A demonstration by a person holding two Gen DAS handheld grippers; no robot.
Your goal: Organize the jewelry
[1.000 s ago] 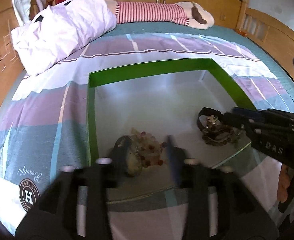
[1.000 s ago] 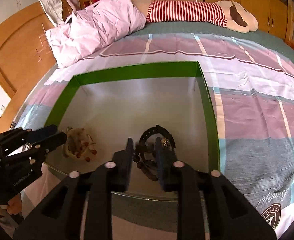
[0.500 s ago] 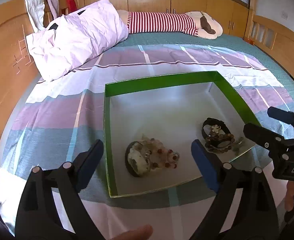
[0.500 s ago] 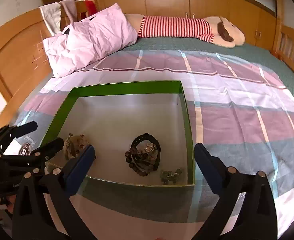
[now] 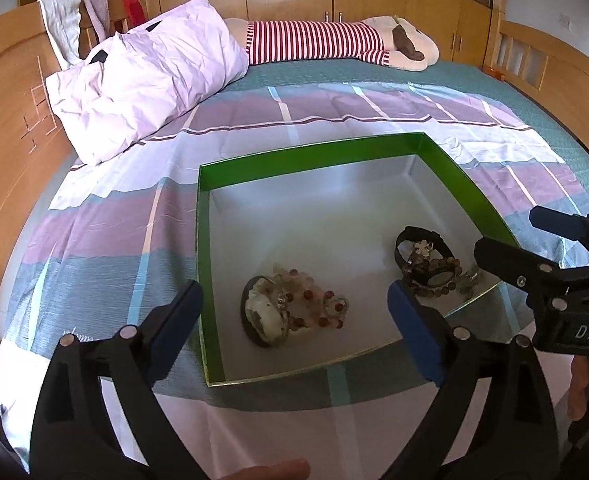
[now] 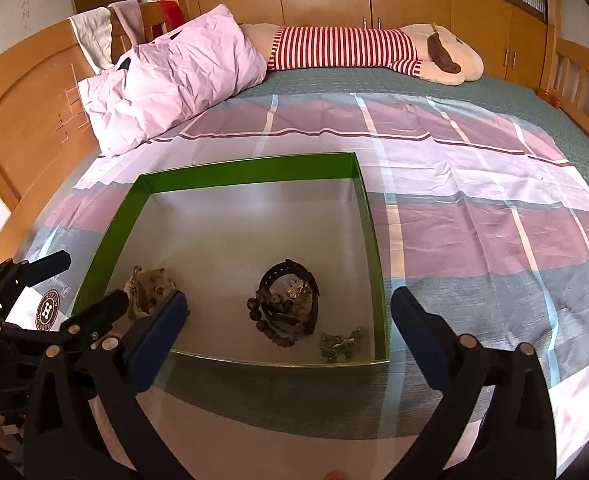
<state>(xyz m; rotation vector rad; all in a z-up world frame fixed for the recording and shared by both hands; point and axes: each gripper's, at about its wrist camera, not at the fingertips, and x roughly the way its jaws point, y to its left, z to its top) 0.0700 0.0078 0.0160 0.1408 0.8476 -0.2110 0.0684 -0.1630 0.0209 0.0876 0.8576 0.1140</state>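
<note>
1. Since a second ago, when both claws stood half closed down in the box (image 5: 306, 154), each over a pile, both have spread and backed off.
2. Left gripper (image 5: 294, 316): jaws opening, now wide, nothing between the pads; it hangs above the near rim.
3. Right gripper (image 6: 288, 326): jaws wide, empty, likewise above the near rim.
4. Pale bead pile (image 5: 290, 312) lies on the box floor by the near left corner, clear of the left wall.
5. Dark bracelet pile (image 6: 288, 306) lies near the near right corner; a small greenish piece (image 6: 340, 344) sits just beside it, close to the near wall.
6. Judgement: both loads are released into the box, so this placing step looks finished.
7. No loose jewelry shows on the bedspread (image 6: 474, 216); whether more remains cannot be told.
</note>
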